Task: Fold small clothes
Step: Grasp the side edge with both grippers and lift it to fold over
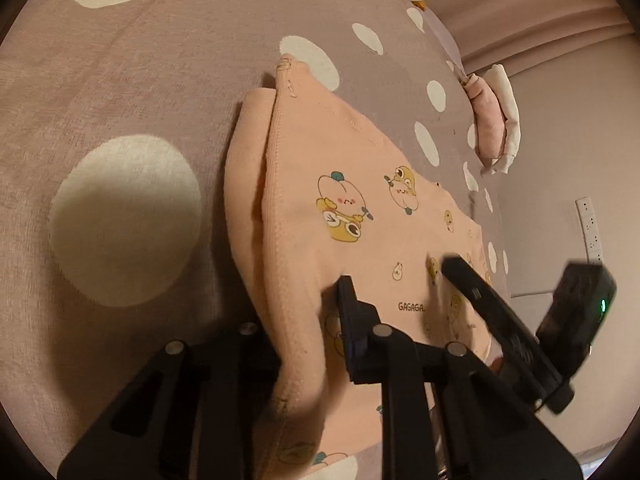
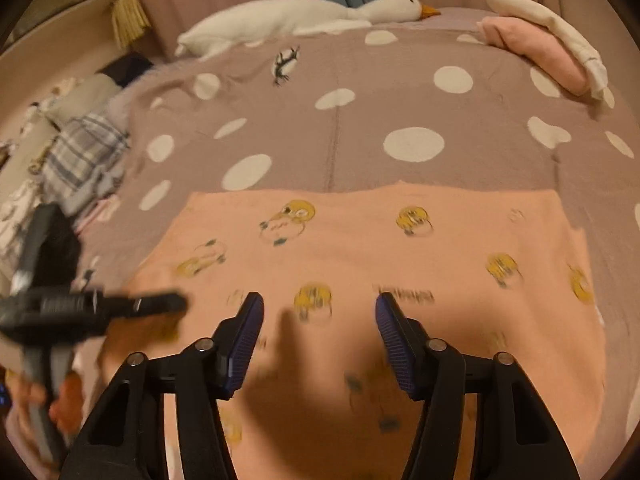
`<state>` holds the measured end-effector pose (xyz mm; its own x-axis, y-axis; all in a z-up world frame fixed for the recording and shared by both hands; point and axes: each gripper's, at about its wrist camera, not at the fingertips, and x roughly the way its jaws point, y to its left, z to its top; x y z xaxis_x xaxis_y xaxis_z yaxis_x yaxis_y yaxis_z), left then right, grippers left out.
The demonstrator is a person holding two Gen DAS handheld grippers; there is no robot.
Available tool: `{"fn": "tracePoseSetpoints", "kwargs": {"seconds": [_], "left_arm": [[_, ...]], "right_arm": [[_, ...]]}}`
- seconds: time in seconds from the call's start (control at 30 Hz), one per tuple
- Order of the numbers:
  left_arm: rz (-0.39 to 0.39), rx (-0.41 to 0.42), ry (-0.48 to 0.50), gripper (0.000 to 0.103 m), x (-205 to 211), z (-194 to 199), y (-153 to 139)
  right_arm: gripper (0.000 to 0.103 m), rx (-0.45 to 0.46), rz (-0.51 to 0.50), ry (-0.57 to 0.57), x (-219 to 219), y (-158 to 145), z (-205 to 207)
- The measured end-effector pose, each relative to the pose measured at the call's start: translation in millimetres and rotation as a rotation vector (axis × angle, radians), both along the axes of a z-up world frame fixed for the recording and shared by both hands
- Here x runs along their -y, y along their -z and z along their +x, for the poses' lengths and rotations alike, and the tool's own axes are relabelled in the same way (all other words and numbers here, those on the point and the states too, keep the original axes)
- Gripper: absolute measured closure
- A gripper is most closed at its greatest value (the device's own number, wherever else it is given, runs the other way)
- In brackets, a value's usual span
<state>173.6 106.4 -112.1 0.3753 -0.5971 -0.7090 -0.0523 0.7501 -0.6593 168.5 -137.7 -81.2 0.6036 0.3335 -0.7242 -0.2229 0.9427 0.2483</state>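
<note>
the peach cotton garment with yellow cartoon prints (image 2: 360, 256), lettered "gagaga", lay on the mauve white-dotted bedspread (image 2: 360, 128). the left gripper (image 1: 308, 312) pinched its edge at six o'clock; the right gripper (image 2: 320, 308) hovered spread above it. a white plush goose (image 2: 304, 12) lay at twelve.

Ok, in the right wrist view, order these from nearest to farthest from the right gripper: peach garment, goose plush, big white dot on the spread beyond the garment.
1. peach garment, directly under the right gripper.
2. big white dot, beyond the garment's far edge.
3. goose plush, along the bed's far end.
</note>
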Motion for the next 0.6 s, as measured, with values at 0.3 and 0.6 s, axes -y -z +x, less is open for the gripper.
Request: {"fn": "tracePoseSetpoints", "kwargs": {"seconds": [0.3,0.6], "left_arm": [[0.049,0.012,0.002,0.084,4.6,1.0,-1.2],[0.063,0.003,-0.004,0.084,9.1,2.5,-3.2]], "right_arm": [[0.084,-0.080,-0.104,-0.015,-18.7,18.3,26.8],[0.084,-0.055,-0.087,-0.066,-12.6,-1.1,-9.5]]}}
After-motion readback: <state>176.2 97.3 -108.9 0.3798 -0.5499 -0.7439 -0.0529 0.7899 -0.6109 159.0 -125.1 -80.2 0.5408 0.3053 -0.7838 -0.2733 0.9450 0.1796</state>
